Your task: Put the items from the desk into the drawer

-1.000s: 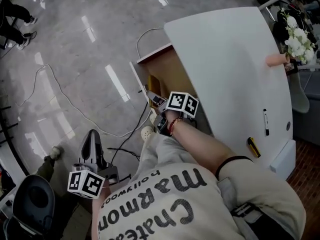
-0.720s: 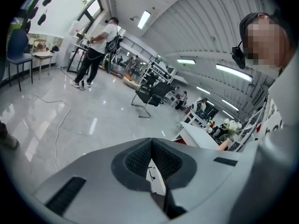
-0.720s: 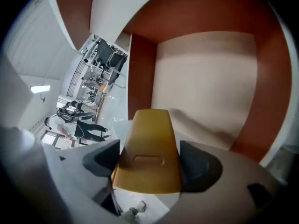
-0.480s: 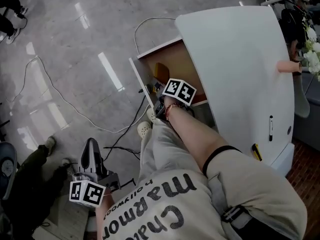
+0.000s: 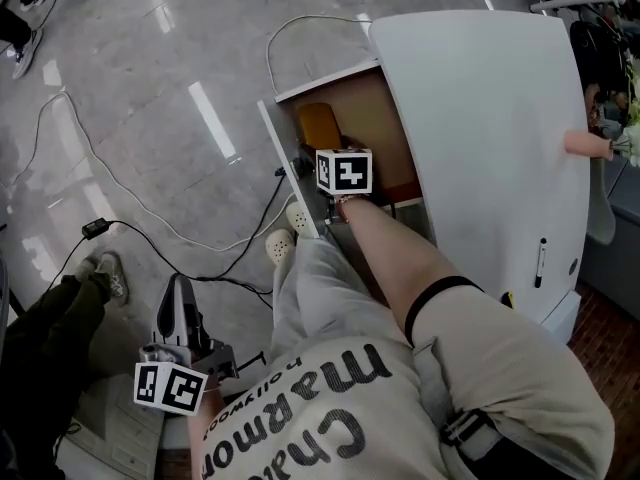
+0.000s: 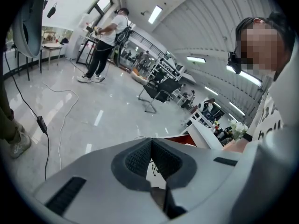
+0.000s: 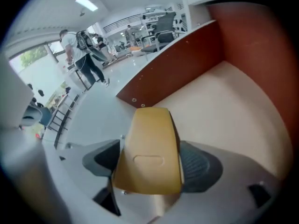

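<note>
Head view: the white table (image 5: 480, 108) fills the 2 o'clock part of the frame. An open drawer (image 5: 372, 118) with a red-brown inside juts out of it toward 9 o'clock. The right tool (image 5: 325, 150), under its marker cube, reaches into the drawer with a yellow case (image 5: 318, 125) at its tip. The case is inside the drawer, near the 10 o'clock corner. A black pen (image 5: 540, 263) lies on the table at 4 o'clock from the drawer. The left tool (image 5: 179, 293) hangs low over the grey floor (image 5: 150, 88) at 7 o'clock, well apart from the drawer, beside a dark cable (image 5: 150, 230).

Left gripper view: the jaws meet at their tips, with nothing between the ribbed pads (image 6: 135, 158).

Right gripper view: the jaws stand wide, and both pads press on the sides of the yellow case. It is mustard-coloured, smooth and flat, oblong with rounded corners (a shallow oval dent marks its upper face). It points toward 12 o'clock over the pale drawer floor (image 7: 233, 106), with the red-brown drawer wall (image 7: 182, 64) beyond it. Whether the case touches the floor cannot be told.
</note>
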`<state>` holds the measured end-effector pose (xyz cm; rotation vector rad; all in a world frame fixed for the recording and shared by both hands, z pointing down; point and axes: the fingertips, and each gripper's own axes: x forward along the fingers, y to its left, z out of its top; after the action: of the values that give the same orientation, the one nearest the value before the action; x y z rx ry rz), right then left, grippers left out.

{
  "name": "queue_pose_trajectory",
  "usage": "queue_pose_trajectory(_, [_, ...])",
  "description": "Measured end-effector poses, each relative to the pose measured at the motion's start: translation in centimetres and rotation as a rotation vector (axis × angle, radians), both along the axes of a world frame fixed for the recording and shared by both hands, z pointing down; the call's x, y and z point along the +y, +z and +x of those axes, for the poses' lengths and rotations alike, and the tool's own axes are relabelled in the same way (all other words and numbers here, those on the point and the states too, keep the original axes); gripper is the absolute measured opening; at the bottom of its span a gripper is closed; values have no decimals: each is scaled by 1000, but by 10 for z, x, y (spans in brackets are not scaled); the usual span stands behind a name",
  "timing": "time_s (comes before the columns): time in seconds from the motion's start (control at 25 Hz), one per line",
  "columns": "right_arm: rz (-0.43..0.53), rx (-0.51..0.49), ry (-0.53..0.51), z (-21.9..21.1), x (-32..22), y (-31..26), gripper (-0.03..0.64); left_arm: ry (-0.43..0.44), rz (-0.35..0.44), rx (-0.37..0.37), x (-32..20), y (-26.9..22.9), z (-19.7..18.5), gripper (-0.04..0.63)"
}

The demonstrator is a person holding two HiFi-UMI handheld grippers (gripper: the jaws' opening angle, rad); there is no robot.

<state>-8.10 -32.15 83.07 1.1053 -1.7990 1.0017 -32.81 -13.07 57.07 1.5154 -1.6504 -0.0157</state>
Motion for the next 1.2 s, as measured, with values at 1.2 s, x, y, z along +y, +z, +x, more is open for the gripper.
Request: queue_pose_trajectory(1.2, [55, 395, -275, 31, 17, 32, 414, -6, -49, 36, -4, 19, 15, 3])
